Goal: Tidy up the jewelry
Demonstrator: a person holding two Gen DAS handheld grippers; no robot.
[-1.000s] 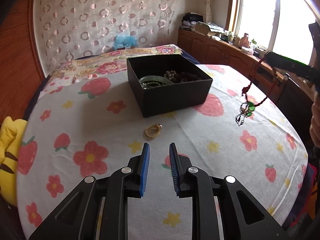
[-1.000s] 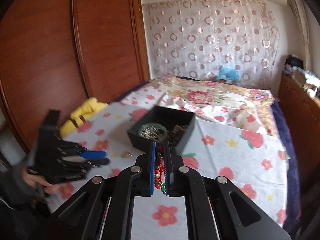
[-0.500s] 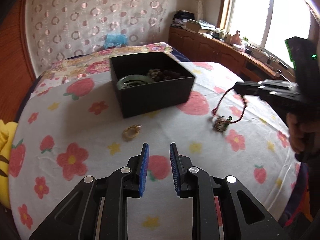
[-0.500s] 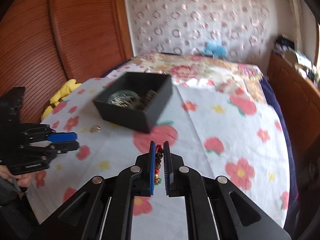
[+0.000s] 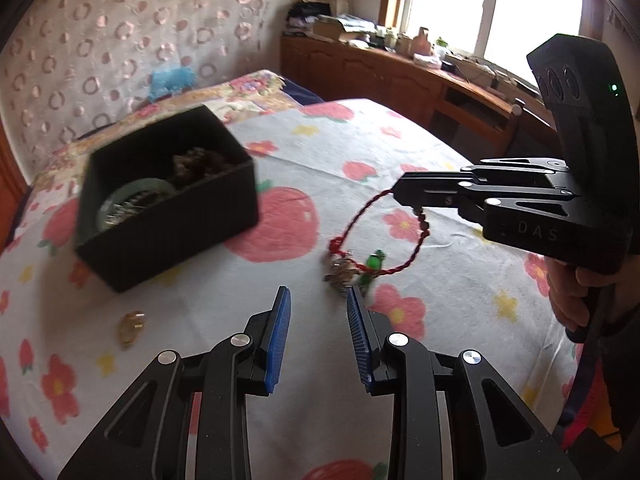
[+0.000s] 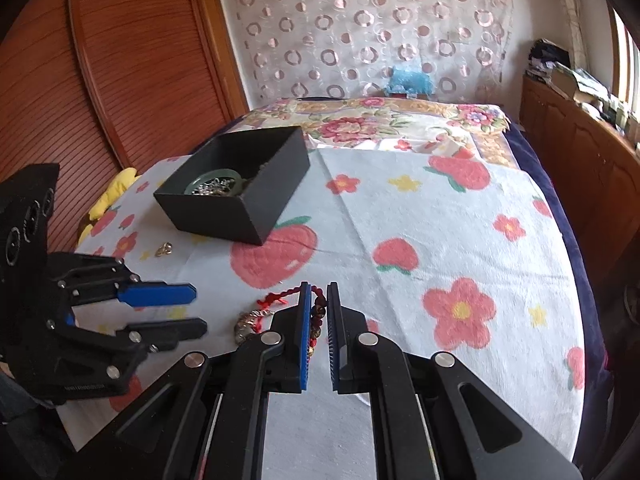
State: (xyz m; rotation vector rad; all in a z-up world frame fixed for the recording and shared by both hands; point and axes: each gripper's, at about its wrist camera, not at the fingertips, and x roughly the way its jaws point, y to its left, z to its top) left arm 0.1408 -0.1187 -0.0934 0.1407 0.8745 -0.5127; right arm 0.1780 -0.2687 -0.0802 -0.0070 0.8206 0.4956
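Right gripper (image 6: pixel 318 294): jaws nearly closed, clamped on the beaded end of the red cord bracelet (image 5: pixel 380 236). The cord is seen looping down from the pads; its charm cluster and green bead are resting on the cloth (image 6: pixel 400 208), just ahead of the left gripper's right pad. A hand (image 5: pixel 572 292) is seen on the right gripper's handle.

Left gripper (image 5: pixel 318 300): jaws parted, just been widening, nothing between the pads. It is held low over the cloth, beside the charms; contact cannot be told.

Gold ring (image 5: pixel 130 324): lying on the cloth left of the left gripper, in front of the box.

Black box (image 6: pixel 240 184): open-topped, set on the cloth beyond both grippers. A green bangle (image 6: pixel 214 180), silver pieces and dark beads are seen inside.
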